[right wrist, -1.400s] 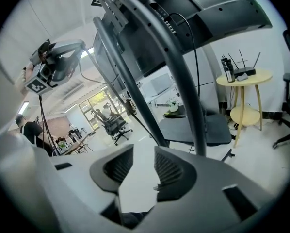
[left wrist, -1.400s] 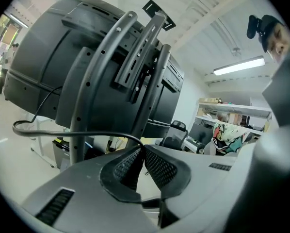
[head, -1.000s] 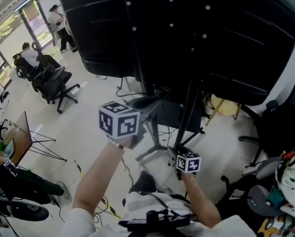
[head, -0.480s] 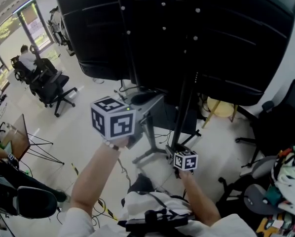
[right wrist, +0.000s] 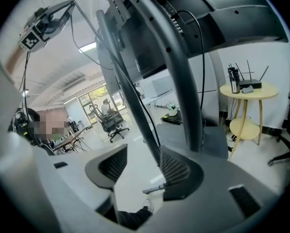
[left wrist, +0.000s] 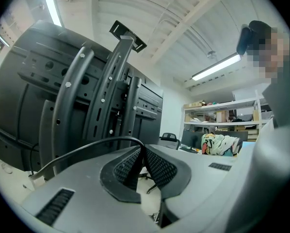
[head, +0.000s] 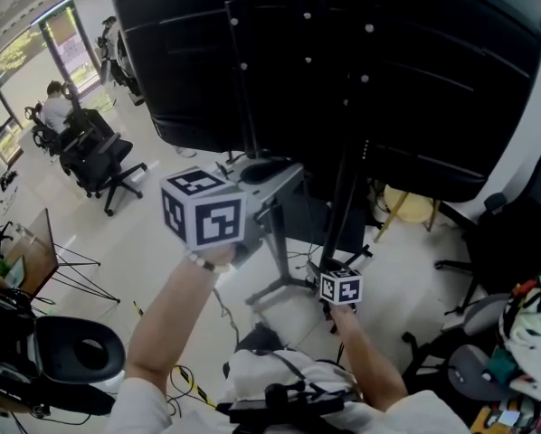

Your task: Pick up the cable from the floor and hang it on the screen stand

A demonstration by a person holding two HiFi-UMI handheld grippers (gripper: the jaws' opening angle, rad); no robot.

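While the left claw is held up close to the back of the big black screen, its two pads are pressed together on a thin black cable. The cable arcs away from the tips to the left and drops out of sight past the claw's grey body.

In the right gripper view the left claw shows high in the upper left corner. The cable hangs from it in a loose line and then runs down along a slanted black post of the screen stand.

The right claw stands wide open with nothing between its pads. The post and the cable pass just beside its right-hand pad; I cannot tell whether they touch it.

From the head view this claw sits lower, near the foot of the stand, above the pale floor. An office chair stands well apart on the left, and a small round yellow table stands beyond the stand on the right.
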